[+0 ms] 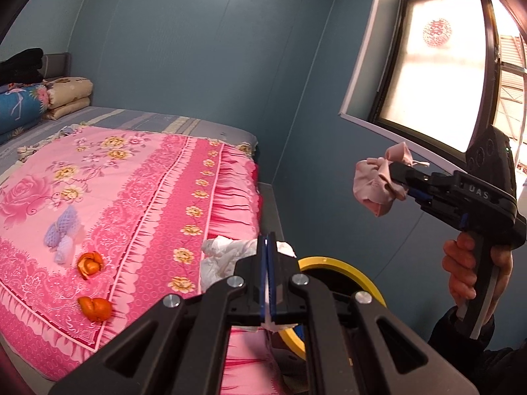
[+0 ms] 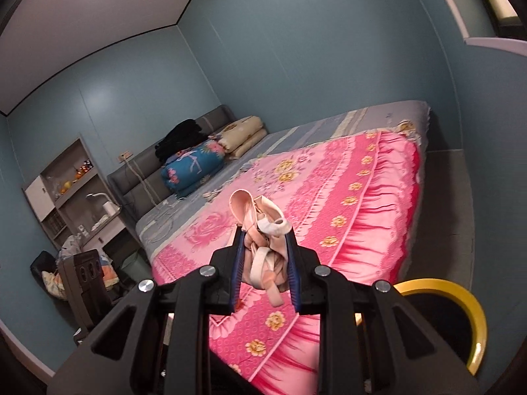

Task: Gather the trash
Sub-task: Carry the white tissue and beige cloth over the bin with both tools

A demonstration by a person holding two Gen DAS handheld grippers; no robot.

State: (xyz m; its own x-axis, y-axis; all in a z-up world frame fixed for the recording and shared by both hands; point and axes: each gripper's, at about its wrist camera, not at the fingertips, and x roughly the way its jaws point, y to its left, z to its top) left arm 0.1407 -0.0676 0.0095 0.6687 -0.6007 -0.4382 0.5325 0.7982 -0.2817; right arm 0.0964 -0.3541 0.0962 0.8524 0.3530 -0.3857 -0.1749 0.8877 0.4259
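Note:
My left gripper [image 1: 267,242] is shut on a crumpled white tissue [image 1: 224,258], which bulges out to the left of the fingers over the edge of the bed. On the right of the left wrist view, a hand holds my right gripper [image 1: 393,172] in the air, shut on a crumpled pale pink wad [image 1: 374,186]. In the right wrist view this pink wad [image 2: 263,227] fills the gap between the blue pads of the right gripper [image 2: 263,235]. Two orange peels [image 1: 90,265] [image 1: 95,309] and lavender foam fruit nets [image 1: 62,230] lie on the pink quilt [image 1: 138,204]. A yellow-rimmed bin [image 1: 344,271] [image 2: 461,299] stands on the floor beside the bed.
Folded quilts [image 1: 66,97] and dark clothing are stacked at the headboard. A blue wall and a window [image 1: 438,75] lie to the right of the bed. In the right wrist view, a shelf unit [image 2: 69,187] and a cluttered chair [image 2: 82,270] stand at the far left.

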